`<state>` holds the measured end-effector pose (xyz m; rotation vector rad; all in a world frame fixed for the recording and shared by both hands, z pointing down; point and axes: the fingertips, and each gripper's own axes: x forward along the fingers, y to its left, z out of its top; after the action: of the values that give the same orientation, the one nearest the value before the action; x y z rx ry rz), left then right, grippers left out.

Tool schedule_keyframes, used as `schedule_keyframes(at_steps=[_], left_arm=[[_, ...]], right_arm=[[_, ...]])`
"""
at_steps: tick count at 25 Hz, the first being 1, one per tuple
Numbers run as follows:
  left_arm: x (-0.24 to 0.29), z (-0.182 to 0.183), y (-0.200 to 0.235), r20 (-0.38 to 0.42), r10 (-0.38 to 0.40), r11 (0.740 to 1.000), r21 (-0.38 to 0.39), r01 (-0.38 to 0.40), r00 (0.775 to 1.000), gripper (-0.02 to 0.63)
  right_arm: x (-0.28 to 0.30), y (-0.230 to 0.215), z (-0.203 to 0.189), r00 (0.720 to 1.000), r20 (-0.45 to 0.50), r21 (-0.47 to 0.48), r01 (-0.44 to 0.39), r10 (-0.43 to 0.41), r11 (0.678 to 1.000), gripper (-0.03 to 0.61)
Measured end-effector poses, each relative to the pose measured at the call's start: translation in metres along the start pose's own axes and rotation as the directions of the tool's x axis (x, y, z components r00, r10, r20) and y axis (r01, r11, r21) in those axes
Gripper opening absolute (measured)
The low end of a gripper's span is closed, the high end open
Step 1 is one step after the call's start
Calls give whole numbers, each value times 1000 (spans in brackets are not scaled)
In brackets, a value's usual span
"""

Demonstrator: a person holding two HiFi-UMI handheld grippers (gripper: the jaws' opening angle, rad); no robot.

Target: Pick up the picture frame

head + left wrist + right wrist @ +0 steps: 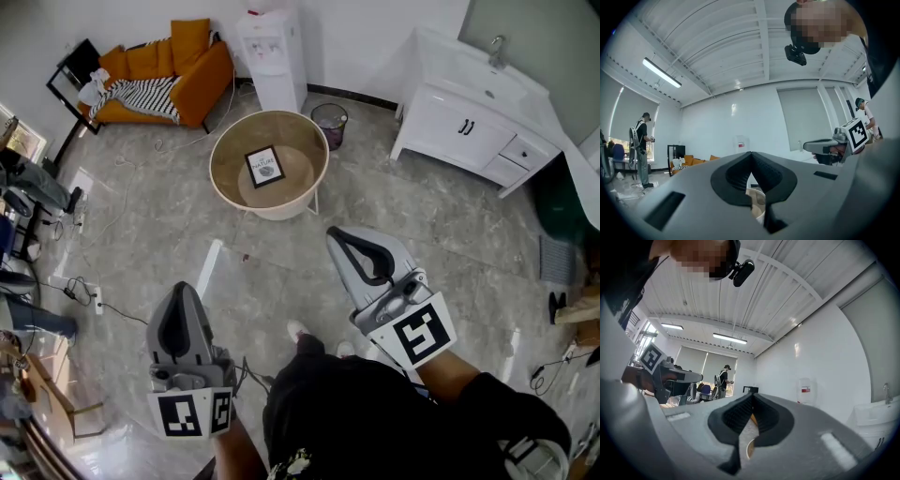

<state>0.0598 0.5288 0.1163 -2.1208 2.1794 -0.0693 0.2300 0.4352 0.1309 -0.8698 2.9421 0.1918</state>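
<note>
A small black picture frame point(264, 166) with a white print lies flat on the round beige table point(225, 184), well ahead of me in the head view. My left gripper point(182, 291) is shut and empty, low at the left, far short of the table. My right gripper point(339, 236) is shut and empty too, nearer the table but still apart from it. In the left gripper view the shut jaws hide all but a sliver of the table point(757, 200), and the right gripper point(806, 146) shows beside it. The right gripper view shows a strip of table rim point(748, 447) between shut jaws.
An orange sofa point(159, 70) and a white water dispenser point(275, 56) stand at the back wall. A bin point(329, 124) sits behind the table, a white sink cabinet point(473, 122) at the right. Cables and chairs line the left edge. Another person point(641, 147) stands far left.
</note>
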Motion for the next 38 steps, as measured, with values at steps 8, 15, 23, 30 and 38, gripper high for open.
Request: schedule_keyframes(at_steps=[8, 15, 23, 30, 38], left_arm=[[30, -6, 44, 12, -31, 999, -16, 31, 999, 11], [53, -15, 74, 7, -59, 998, -24, 59, 998, 11], [63, -28, 109, 14, -79, 996, -31, 80, 997, 11], [71, -37, 139, 27, -117, 992, -40, 118, 993, 11], [77, -51, 135, 29, -172, 982, -70, 174, 985, 11]], right_arm=[[51, 4, -2, 1000, -4, -19, 23, -23, 1000, -3], [85, 5, -6, 999, -16, -25, 52, -52, 998, -3], [118, 24, -13, 997, -24, -41, 67, -68, 997, -3], [142, 43, -13, 995, -12, -49, 94, -95, 994, -3], [139, 45, -21, 990, -48, -74, 131, -135, 989, -4]])
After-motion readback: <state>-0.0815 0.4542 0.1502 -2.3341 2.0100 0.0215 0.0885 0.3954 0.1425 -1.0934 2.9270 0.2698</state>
